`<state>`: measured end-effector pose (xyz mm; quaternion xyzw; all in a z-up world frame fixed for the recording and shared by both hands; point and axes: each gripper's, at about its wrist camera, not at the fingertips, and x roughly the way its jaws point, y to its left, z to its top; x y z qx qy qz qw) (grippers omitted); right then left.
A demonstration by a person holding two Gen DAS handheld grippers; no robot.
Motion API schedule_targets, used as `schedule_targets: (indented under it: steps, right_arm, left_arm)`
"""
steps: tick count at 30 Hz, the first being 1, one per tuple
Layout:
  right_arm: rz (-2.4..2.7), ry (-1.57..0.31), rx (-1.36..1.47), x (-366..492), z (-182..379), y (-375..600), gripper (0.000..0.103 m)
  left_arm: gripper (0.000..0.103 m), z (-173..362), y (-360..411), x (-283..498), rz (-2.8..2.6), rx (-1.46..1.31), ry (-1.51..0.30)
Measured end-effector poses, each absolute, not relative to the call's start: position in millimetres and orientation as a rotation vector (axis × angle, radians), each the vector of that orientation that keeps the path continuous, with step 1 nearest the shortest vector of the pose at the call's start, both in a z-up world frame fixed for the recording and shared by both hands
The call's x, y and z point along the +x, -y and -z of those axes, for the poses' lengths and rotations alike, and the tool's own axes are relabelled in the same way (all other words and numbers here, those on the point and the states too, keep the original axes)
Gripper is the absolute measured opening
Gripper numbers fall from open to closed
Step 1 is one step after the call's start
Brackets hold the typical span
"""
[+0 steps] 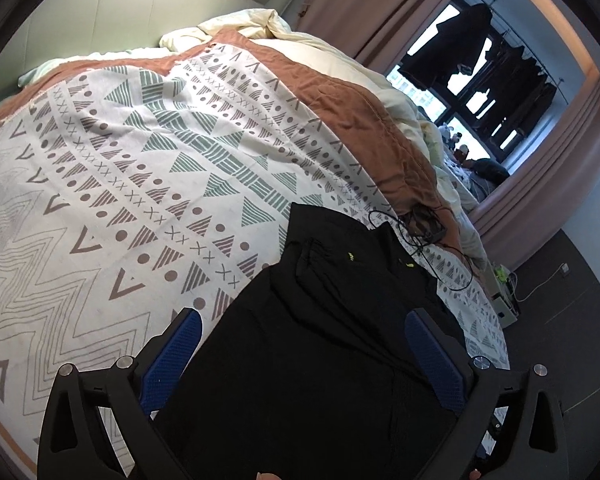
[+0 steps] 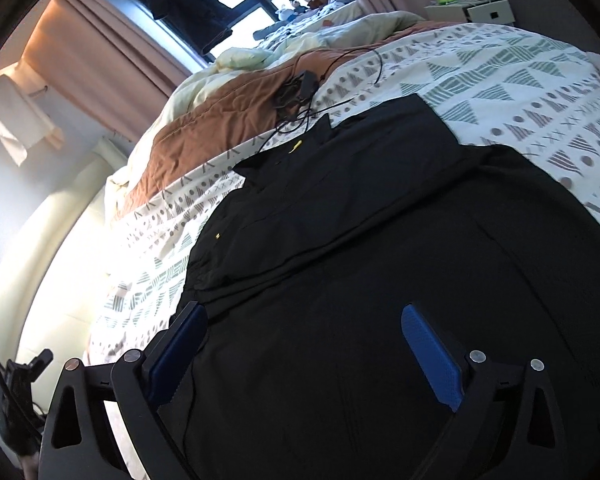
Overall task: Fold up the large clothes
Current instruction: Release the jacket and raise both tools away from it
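Observation:
A large black garment (image 1: 319,340) with small yellow marks lies spread on the patterned bedspread (image 1: 120,184); it also shows in the right wrist view (image 2: 359,220). My left gripper (image 1: 303,320) is open, its blue pads (image 1: 172,360) standing wide apart above the garment's near part, holding nothing. My right gripper (image 2: 303,316) is open too, its blue pads (image 2: 431,360) wide apart over the garment's near part, empty. The garment's near edge is hidden below both views.
A black cable and small device (image 1: 423,232) lie on the bed beside the garment's far end, also in the right wrist view (image 2: 303,84). A crumpled cream duvet (image 1: 268,28) and brown blanket (image 1: 339,100) sit further back. A white nightstand (image 2: 479,10) stands past the bed.

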<state>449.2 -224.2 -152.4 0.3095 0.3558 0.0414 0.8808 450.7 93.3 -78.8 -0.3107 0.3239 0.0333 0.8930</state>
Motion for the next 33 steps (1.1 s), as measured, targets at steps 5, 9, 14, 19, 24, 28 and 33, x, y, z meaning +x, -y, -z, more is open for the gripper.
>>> schedule_targets:
  steps: [5, 9, 14, 19, 24, 28, 33]
  right_arm:
    - [-0.083, -0.695, 0.67, 406, 146, 242, 0.099]
    - [-0.079, -0.678, 0.681, 367, 144, 256, 0.099]
    - [-0.077, -0.67, 0.694, 319, 142, 272, 0.099]
    - [-0.061, -0.669, 0.671, 278, 140, 285, 0.099]
    - [-0.044, -0.665, 0.621, 237, 132, 302, 0.099]
    - [-0.024, -0.656, 0.585, 205, 129, 314, 0.099]
    - [-0.028, -0.633, 0.616, 171, 131, 334, 0.099]
  left_arm:
    - [0.102, 69, -81, 409, -0.052, -0.583, -0.655]
    - [0.102, 60, -74, 371, -0.051, -0.497, -0.668]
    - [0.102, 51, -79, 315, -0.061, -0.458, -0.675]
    - [0.102, 43, -83, 257, -0.068, -0.416, -0.651]
    - [0.102, 43, -85, 212, -0.045, -0.415, -0.665]
    - [0.102, 45, -86, 181, -0.042, -0.404, -0.67]
    - [0.102, 52, -98, 142, -0.063, -0.444, -0.675]
